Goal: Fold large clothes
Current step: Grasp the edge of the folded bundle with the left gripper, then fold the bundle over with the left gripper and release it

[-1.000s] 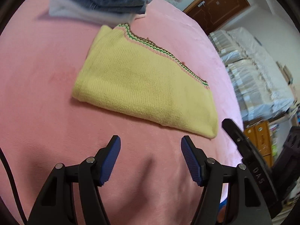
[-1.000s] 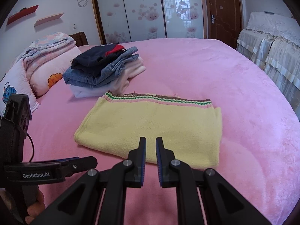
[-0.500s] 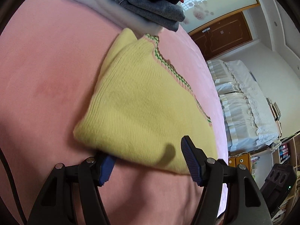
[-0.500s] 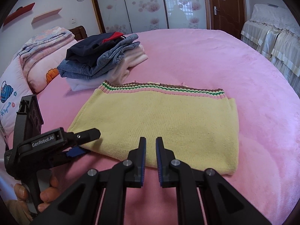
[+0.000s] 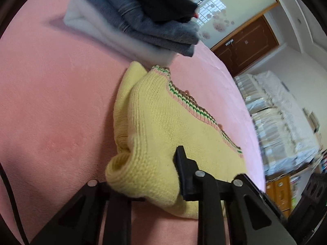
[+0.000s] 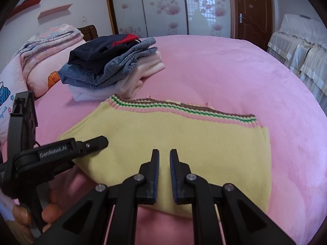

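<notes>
A folded yellow knit sweater [image 6: 179,138] with a pink, green and brown striped hem lies on the pink bed; it also shows in the left wrist view [image 5: 167,126]. My left gripper [image 5: 147,179] is shut on the sweater's near left corner, which bunches up between the fingers; the left finger is hidden under the cloth. From the right wrist view the left gripper [image 6: 90,145] sits at that left corner. My right gripper [image 6: 164,163] hovers over the sweater's near edge, its jaws nearly closed with a narrow gap and nothing between them.
A stack of folded clothes [image 6: 114,65] lies on the pink bedspread [image 6: 224,71] just behind the sweater's left end, also in the left wrist view [image 5: 143,20]. Pillows and a folded quilt [image 6: 40,47] lie at far left. A covered sofa [image 6: 298,45] stands at right.
My left gripper moved forward onto the sweater's left corner and shut on it, bunching the cloth. My right gripper moved closer over the near edge, still nearly closed.
</notes>
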Demonstrator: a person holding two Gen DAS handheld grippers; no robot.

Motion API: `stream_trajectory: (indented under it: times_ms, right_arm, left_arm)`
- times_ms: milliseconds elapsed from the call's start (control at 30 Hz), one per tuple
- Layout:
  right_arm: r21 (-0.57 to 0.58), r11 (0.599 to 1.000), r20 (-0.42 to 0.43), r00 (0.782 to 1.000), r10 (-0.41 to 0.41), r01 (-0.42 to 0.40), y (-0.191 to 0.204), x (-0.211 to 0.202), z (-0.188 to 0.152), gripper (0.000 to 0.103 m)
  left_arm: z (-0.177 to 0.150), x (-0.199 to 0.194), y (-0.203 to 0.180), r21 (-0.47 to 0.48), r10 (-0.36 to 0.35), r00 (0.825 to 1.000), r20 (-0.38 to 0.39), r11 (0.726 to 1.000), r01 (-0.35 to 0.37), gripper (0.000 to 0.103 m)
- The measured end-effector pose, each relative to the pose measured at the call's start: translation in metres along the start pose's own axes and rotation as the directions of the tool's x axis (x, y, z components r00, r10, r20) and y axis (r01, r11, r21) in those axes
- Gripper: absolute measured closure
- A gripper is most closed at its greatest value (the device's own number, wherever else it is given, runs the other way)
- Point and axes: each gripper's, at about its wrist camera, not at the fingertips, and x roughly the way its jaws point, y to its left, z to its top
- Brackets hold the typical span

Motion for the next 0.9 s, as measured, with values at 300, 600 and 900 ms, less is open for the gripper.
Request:
stream_trajectory:
  times_ms: [300, 600, 900]
  right_arm:
    - [0.028, 0.998, -0.122, 0.991, 0.050, -0.047, -0.003, 0.044, -0.013, 0.093]
    - [0.298, 0.907, -0.086, 0.938, 0.337, -0.298, -0.061, 0.029, -0.019, 0.093]
    - [0.298, 0.945, -0.013, 0.989, 0.145, -0.134, -0.130, -0.056, -0.049, 0.093]
  left_arm:
    - [-0.001, -0.019, -0.096, 0.328, 0.031, 0.993, 0.115, 0.942, -0.067, 0.093]
    - [-0.002, -0.017, -0.158, 0.466, -0.054, 0.997, 0.053, 0.885, 0.023, 0.093]
    - [-0.059, 0.024, -0.215, 0.584, -0.055, 0.996, -0.071, 0.807, 0.086, 0.093]
